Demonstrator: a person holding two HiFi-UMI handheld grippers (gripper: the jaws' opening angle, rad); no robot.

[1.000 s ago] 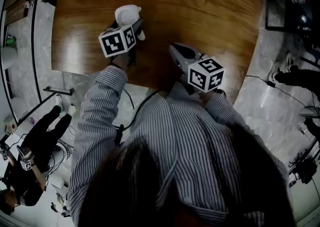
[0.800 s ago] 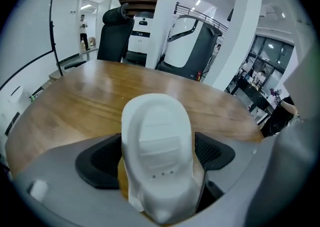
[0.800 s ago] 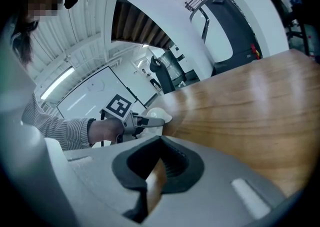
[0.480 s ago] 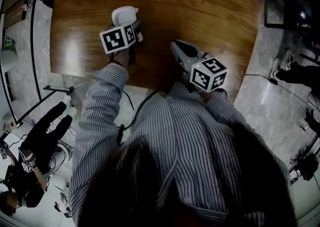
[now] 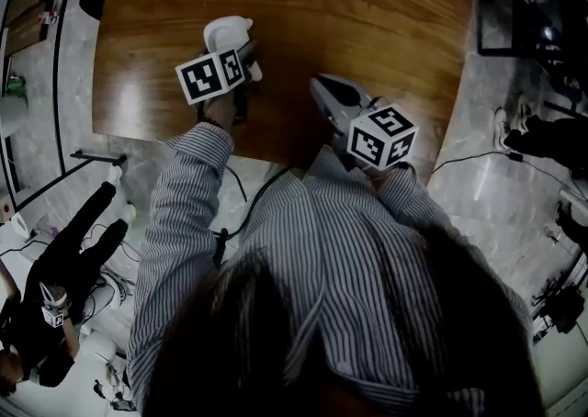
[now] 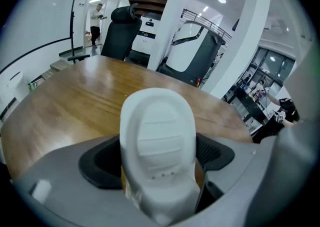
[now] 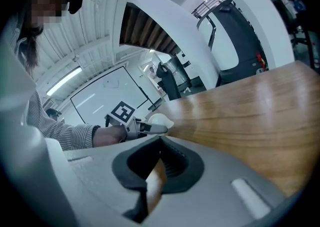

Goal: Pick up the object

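Left gripper view: white object [image 6: 157, 131] clamped in the left gripper [image 6: 157, 158]; right gripper [image 7: 157, 163] closed, empty.

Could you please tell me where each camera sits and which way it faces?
Head view: on the person's head, looking steeply down at the brown wooden table; striped sleeves, left gripper and right gripper show.
Left gripper view: on the left gripper, looking along its jaws, shut on a white ribbed plastic object.
Right gripper view: on the right gripper, jaws together, facing the left gripper.
Shared: all three show the table.
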